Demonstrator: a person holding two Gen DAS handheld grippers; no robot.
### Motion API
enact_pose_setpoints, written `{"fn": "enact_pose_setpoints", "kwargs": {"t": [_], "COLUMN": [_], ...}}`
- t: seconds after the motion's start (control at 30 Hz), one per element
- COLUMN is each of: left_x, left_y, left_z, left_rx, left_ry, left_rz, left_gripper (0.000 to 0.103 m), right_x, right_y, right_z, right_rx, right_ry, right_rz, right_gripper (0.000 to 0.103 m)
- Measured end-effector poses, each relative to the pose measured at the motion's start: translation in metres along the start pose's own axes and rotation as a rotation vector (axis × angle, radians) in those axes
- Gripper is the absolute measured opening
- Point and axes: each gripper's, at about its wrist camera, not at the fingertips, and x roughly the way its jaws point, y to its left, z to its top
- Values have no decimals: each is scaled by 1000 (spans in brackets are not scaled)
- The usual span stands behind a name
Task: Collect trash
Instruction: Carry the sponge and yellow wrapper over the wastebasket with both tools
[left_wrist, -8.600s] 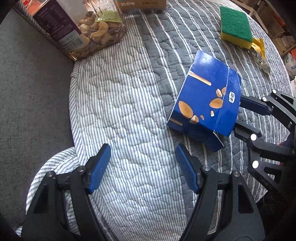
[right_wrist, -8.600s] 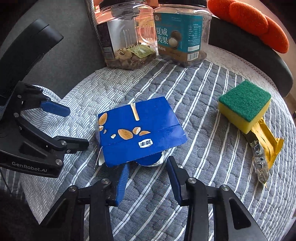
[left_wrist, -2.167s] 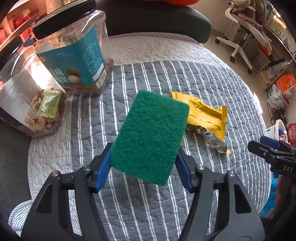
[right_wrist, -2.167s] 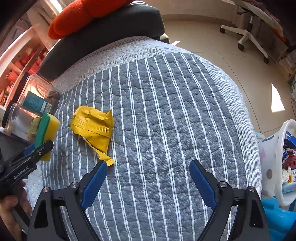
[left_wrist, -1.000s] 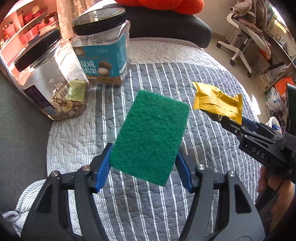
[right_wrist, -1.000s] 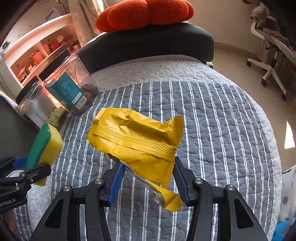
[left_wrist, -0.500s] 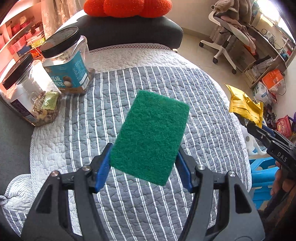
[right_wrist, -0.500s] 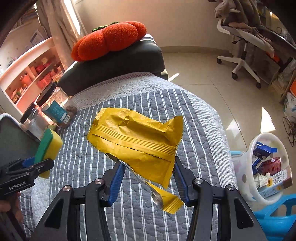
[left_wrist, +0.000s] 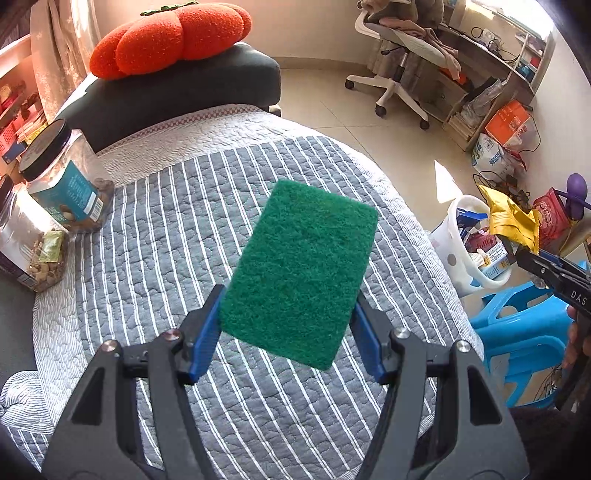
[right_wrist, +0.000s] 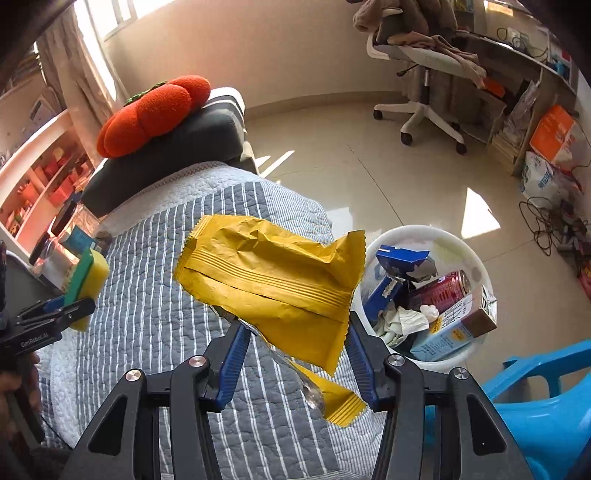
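Here the left gripper (left_wrist: 290, 345) clamps a sponge (left_wrist: 301, 271), the right gripper (right_wrist: 293, 356) a yellow wrapper (right_wrist: 273, 280), beside a full white bin (right_wrist: 467, 254).

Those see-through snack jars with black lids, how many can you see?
2, both at the left edge of the striped quilt: the teal-labelled jar stands farther back, the clear jar is partly cut off by the picture's edge. More may be hidden out of view.

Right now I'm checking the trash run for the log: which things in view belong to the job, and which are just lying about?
Part of the job:
- yellow wrapper, held in the right gripper
- sponge, held in the left gripper
- white bin, already holding trash

Lying about:
- two nut jars on the quilt
- orange cushion
- office chair
- blue stool
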Motion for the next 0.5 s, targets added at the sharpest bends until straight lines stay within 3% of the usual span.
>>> {"fn": "enact_pose_setpoints", "kwargs": {"t": [0.23,0.5], "left_x": [13,50], "left_y": [-63,-169], "left_z": [4,25], "left_rx": [72,191], "left_ry": [17,39], "left_rz": [-46,-149], "left_gripper": [66,66], "right_x": [-19,-27], "right_y": [-69,-141], "right_z": [-12,-22], "right_rx": [83,199], "right_ry": [34,54], "right_rz": [-90,-143], "right_gripper": [53,53]}}
